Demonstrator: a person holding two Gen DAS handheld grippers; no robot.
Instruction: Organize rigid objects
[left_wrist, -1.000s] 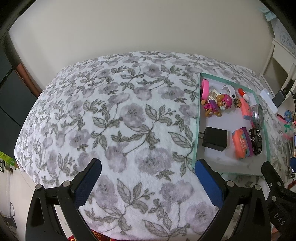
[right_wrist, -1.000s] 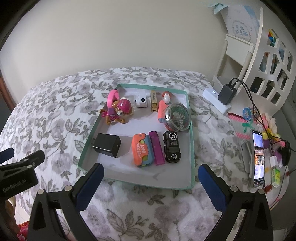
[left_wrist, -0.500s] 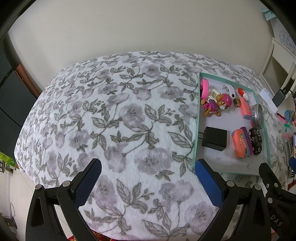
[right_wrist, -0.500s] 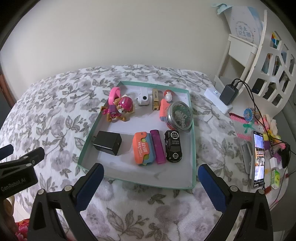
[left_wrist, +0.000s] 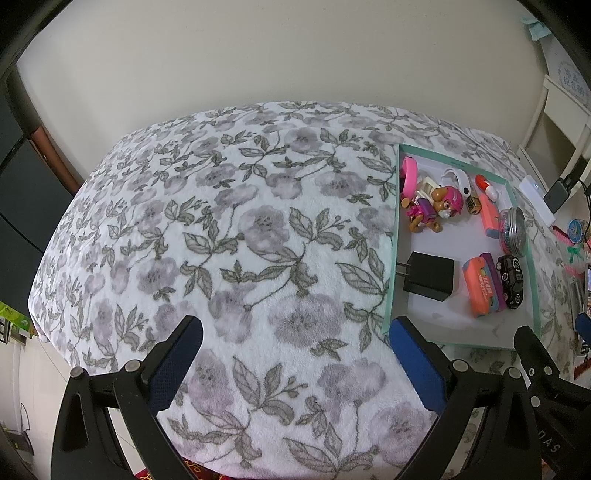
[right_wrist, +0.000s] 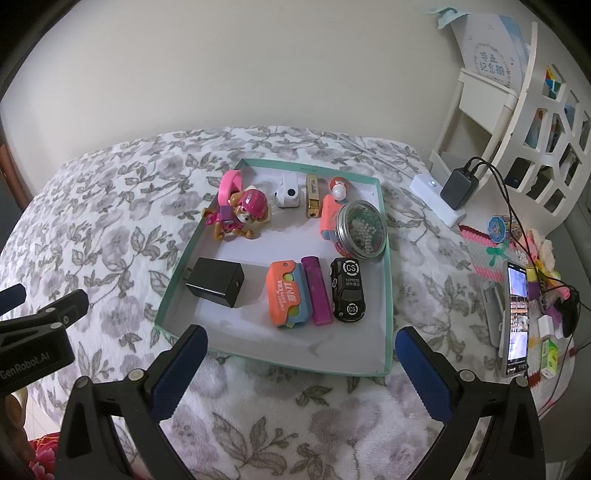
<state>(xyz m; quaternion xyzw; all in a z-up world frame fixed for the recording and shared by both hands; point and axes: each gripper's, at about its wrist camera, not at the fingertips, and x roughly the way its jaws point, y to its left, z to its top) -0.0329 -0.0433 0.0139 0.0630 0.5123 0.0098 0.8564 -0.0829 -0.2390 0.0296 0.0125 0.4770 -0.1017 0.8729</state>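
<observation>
A shallow teal-rimmed tray (right_wrist: 386, 306) lies on the flowered blanket and shows at the right in the left wrist view (left_wrist: 392, 236). In it are a black charger (right_wrist: 216, 282), an orange case (right_wrist: 286, 293), a purple lighter (right_wrist: 317, 291), a black toy car (right_wrist: 347, 290), a pink puppy figure (right_wrist: 242, 216), a round tin (right_wrist: 362, 229) and other small items. My right gripper (right_wrist: 301, 339) is open and empty, above the tray's near edge. My left gripper (left_wrist: 295, 332) is open and empty over bare blanket left of the tray.
The flowered blanket (left_wrist: 221, 221) covers the whole surface. To the right stand a white shelf (right_wrist: 517, 122), a power strip with a plugged charger (right_wrist: 448, 197), cables, a lit phone (right_wrist: 515, 317) and small clutter.
Both grippers have drawn back slightly, so the tray looks a little smaller and farther. Nothing in the tray has moved. Both stay open.
</observation>
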